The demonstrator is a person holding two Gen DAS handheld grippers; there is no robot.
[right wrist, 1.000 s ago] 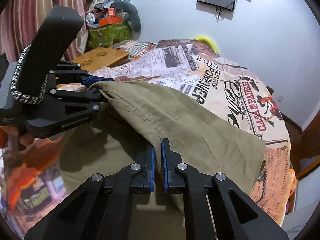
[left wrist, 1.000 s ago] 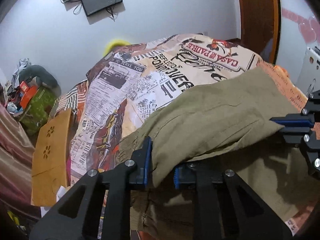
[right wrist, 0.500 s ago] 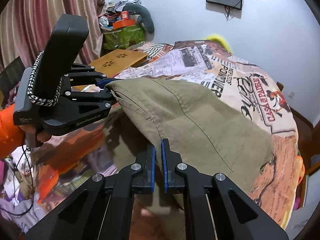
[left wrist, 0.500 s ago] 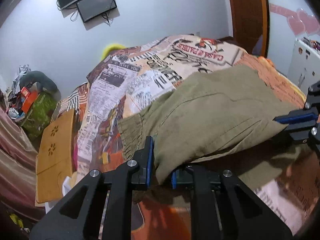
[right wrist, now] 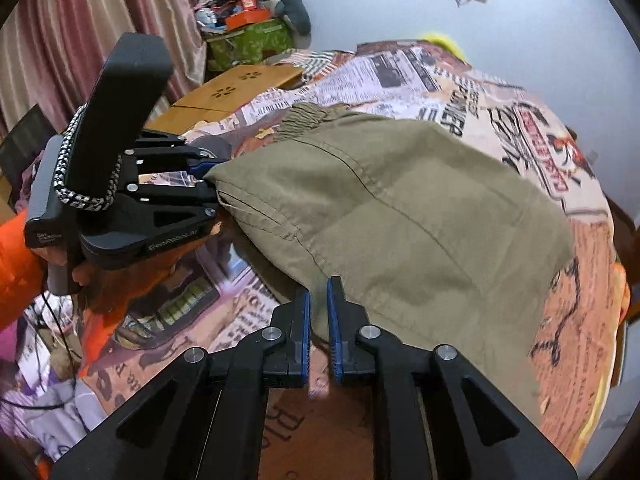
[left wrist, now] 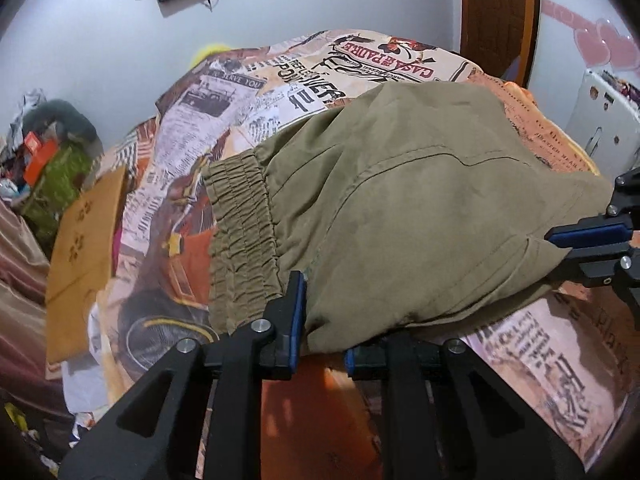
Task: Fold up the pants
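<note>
Pants: the olive pants [left wrist: 400, 216] lie on the bed, already doubled over, with the gathered elastic band [left wrist: 240, 232] toward the far left side and the near edge lifted off the cover.
Where they are held: at two corners of the near edge, one corner in each gripper.
Left gripper: the left gripper [left wrist: 320, 344] has cloth between its blue pads, and its jaws are opening; the fabric looks still caught, not yet free.
Right gripper: the right gripper [right wrist: 319, 332] has a thin edge of cloth in a narrow gap, and its jaws are opening too.
Step in hand: I judge this is the laying down of the fold and the release of it.
How to do it well: lower both corners together so the near edge lands straight, let go only when the cloth rests on the layer below, then pull the fingers back without dragging it.
Hand pose: both grippers point downward at a slant, side by side; a hand in an orange sleeve [right wrist: 16, 264] holds the left one.
Bed: a cover with newspaper print [left wrist: 552, 364] is under everything.
Around: a wooden board [left wrist: 84, 240] lies beside the bed.
</note>
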